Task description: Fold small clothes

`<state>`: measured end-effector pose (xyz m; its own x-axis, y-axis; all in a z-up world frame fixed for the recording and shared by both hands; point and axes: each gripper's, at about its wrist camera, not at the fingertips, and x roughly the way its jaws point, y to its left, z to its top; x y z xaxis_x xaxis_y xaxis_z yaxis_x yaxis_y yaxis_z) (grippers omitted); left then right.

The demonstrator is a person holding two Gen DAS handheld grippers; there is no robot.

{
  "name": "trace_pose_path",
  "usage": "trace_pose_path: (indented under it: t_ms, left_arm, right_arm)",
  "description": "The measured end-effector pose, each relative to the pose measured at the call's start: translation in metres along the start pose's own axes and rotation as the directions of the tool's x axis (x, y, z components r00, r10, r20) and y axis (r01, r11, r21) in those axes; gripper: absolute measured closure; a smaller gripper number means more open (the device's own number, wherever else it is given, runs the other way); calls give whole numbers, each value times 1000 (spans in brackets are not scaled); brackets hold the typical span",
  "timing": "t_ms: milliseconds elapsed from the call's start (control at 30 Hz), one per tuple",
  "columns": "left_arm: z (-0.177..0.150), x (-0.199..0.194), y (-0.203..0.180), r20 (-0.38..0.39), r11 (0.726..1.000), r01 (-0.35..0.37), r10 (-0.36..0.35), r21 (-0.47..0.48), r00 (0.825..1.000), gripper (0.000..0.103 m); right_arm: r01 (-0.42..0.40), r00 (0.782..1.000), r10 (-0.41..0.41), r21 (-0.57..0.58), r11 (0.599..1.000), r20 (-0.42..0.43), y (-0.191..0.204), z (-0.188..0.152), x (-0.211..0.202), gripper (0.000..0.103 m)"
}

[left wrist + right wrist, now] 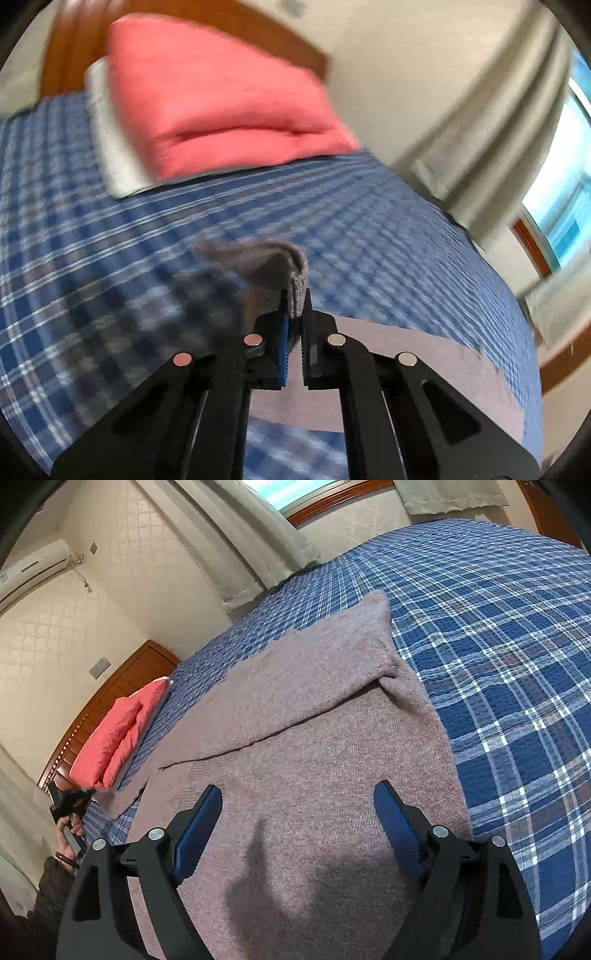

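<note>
Blue plaid bedding (517,672) is covered by a mauve knitted sweater (314,738), one sleeve folded across it. Its ribbed edge (295,291) is pinched by the left gripper (295,317); the right gripper (299,801) is held spread above the knit.

Daylight enters from a bright, washed-out window (565,206). The left wrist view is smeared by motion blur across the blue plaid bedspread (110,240); the right wrist view is sharp, with soft shadows on the mauve knitted sweater (295,878). Both bend and darken at their edges.
</note>
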<state>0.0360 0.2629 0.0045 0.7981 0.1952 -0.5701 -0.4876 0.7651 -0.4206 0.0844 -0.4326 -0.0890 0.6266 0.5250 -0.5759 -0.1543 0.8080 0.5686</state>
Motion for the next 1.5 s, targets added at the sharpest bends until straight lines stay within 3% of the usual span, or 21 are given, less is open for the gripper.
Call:
trace_pose_path:
  t_ms: [167, 367, 567, 733, 900, 1133, 1200, 1267, 1333, 1433, 1467, 1500]
  left_arm:
    - [-20, 0, -93, -18, 985, 96, -95, 142, 995, 99]
    - [-71, 10, -208, -98, 937, 208, -187, 280, 977, 99]
    - [-134, 14, -317, -190, 856, 327, -272, 401, 943, 99]
    - [-192, 24, -379, -266, 801, 377, -280, 466, 923, 99]
    - [-239, 41, -413, -339, 766, 409, -263, 496, 903, 99]
    - [-293, 61, -433, -426, 725, 445, -229, 525, 875, 99]
    - [-304, 67, -435, -472, 715, 472, -223, 516, 853, 96]
    - [-316, 73, -436, -540, 700, 520, -225, 490, 811, 87]
    - [-323, 70, -436, -564, 679, 544, -227, 492, 794, 82]
    - [-323, 48, -428, -524, 645, 536, -237, 545, 818, 69]
    - [-319, 42, -424, -512, 644, 534, -246, 548, 823, 56]
    - [-312, 34, -414, -493, 651, 531, -266, 542, 829, 52]
  right_arm:
    - [-6, 1000, 6, 7, 1000, 7, 3, 0, 0, 20]
    - [-27, 999, 27, 21, 999, 18, 3, -1, 0, 20]
    - [-43, 999, 42, 34, 999, 28, 3, -3, -1, 20]
    - [-53, 998, 51, 40, 998, 34, 3, -5, 0, 20]
    - [-59, 998, 57, 46, 997, 39, 1, -8, -3, 20]
    - [-66, 997, 63, 55, 996, 47, 3, -13, -4, 20]
    - [-68, 997, 65, 56, 996, 48, 3, -13, -4, 20]
    - [-69, 997, 66, 57, 996, 48, 1, -13, -5, 20]
    - [-68, 997, 66, 57, 996, 47, 1, -13, -5, 20]
    - [-68, 997, 66, 57, 996, 47, 1, -12, -5, 20]
    - [-68, 997, 65, 56, 996, 47, 0, -12, -5, 20]
    - [-67, 997, 65, 56, 996, 46, 0, -12, -5, 20]
